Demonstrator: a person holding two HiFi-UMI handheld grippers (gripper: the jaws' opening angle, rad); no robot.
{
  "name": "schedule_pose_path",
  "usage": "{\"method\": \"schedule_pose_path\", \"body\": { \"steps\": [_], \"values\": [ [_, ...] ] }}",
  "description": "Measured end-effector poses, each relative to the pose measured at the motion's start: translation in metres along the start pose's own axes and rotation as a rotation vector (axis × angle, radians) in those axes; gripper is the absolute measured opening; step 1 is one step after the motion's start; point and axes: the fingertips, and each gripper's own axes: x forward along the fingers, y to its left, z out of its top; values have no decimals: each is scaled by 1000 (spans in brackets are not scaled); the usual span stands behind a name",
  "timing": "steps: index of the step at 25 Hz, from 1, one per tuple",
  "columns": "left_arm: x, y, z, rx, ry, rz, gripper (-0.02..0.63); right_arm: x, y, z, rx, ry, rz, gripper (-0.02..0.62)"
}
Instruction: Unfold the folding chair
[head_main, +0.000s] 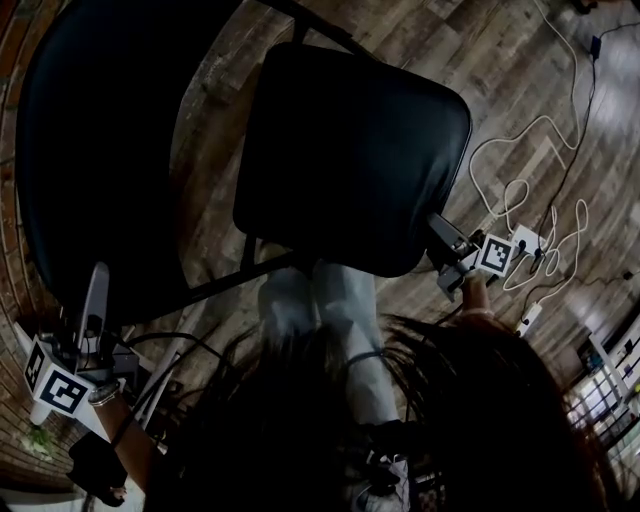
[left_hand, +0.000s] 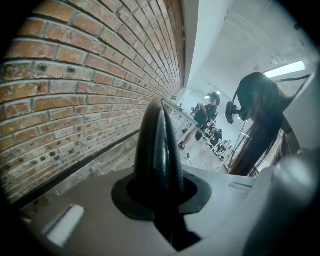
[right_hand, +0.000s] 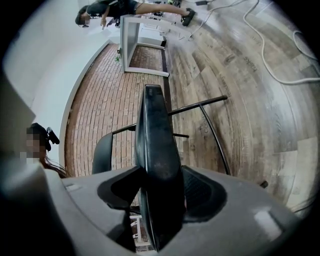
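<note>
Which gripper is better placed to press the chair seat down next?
Probably the right gripper: its jaws are closed on the edge of the seat. The left gripper is shut on nothing, beside the backrest, facing a brick wall.

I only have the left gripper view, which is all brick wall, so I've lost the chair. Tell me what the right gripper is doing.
Observer: The right gripper is shut on the edge of the chair's seat.
Operator: Give me the chair's state.
Observer: In the head view the seat stands away from the backrest, with wooden floor showing between them.
Operator: Place my other gripper against the chair.
Observer: The head view shows the left gripper at the backrest's lower left edge. I cannot tell whether it touches.
</note>
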Motion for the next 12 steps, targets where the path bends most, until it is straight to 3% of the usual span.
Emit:
{"method": "schedule_pose_path", "body": {
  "steps": [12],
  "values": [
    [5, -15, -11, -6, 4, 1, 55, -9, -18, 1, 9, -35, -22, 249]
  ]
}}
